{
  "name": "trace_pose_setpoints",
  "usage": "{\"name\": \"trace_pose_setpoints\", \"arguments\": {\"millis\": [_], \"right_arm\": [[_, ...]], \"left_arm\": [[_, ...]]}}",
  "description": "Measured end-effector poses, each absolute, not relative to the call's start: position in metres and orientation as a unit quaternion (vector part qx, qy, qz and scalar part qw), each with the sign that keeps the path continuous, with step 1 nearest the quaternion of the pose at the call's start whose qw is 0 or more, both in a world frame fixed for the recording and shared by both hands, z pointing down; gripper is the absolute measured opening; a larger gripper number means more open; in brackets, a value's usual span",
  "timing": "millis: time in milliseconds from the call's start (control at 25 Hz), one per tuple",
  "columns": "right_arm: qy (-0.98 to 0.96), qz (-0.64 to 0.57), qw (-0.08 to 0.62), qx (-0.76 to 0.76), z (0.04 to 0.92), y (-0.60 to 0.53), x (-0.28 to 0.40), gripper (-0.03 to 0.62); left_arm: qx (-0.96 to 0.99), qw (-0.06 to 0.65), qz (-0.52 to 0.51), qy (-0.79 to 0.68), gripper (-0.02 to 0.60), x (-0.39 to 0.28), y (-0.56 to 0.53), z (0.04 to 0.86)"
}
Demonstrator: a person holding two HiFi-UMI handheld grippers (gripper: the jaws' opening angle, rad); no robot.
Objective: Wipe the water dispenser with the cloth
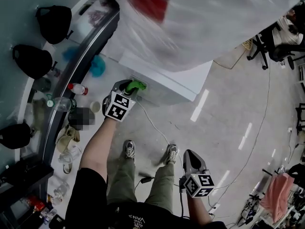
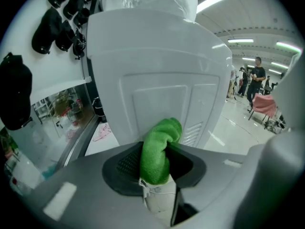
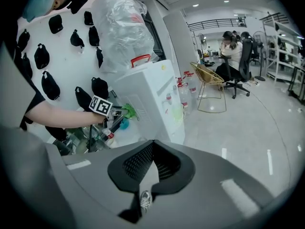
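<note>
Green cloth (image 2: 159,142), clamped between the left gripper's (image 2: 156,168) jaws, sits against the back panel of the white water dispenser (image 2: 157,66) beside its vent slots, while the right gripper (image 3: 151,151), jaws together on nothing, hangs at five o'clock from the left one in the head view.

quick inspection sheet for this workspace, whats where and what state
surface: glossy grey floor
job's things: white water dispenser with a plastic-wrapped bottle on top; green cloth up at its vented panel, contact unclear
clutter: red-capped bottle on the side ledge; black caps hung on the wall
tools: left tool shut on the cloth; right tool shut, empty, held low
cables: white cable on the floor by the dispenser
surroundings: office chairs, seated people
</note>
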State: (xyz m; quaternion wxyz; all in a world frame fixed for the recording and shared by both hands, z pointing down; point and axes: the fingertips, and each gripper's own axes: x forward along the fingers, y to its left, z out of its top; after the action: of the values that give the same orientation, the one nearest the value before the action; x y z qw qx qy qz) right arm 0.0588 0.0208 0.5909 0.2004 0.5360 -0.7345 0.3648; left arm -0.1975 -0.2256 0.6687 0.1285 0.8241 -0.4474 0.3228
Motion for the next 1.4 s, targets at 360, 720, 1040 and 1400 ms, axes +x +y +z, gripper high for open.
{"name": "trace_pose_setpoints", "arguments": {"millis": [360,720,1040,1400], "right_arm": [[-0.734,0.369,0.202,0.533,0.597,0.017,0.055,0.005],[-0.737,0.371,0.189,0.533,0.593,0.020,0.060,0.005],[-0.724,0.378,0.176,0.550,0.591,0.033,0.083,0.005],[-0.706,0.387,0.173,0.567,0.601,0.049,0.111,0.005]], "left_arm": [[0.833,0.114,0.338,-0.424,0.121,-0.204,-0.228,0.665],[0.820,0.144,0.314,-0.456,0.121,-0.192,-0.198,0.666],[0.851,0.164,0.292,-0.405,0.123,-0.099,-0.152,0.672],[0.873,0.175,0.293,-0.350,0.123,-0.008,-0.138,0.689]]}}
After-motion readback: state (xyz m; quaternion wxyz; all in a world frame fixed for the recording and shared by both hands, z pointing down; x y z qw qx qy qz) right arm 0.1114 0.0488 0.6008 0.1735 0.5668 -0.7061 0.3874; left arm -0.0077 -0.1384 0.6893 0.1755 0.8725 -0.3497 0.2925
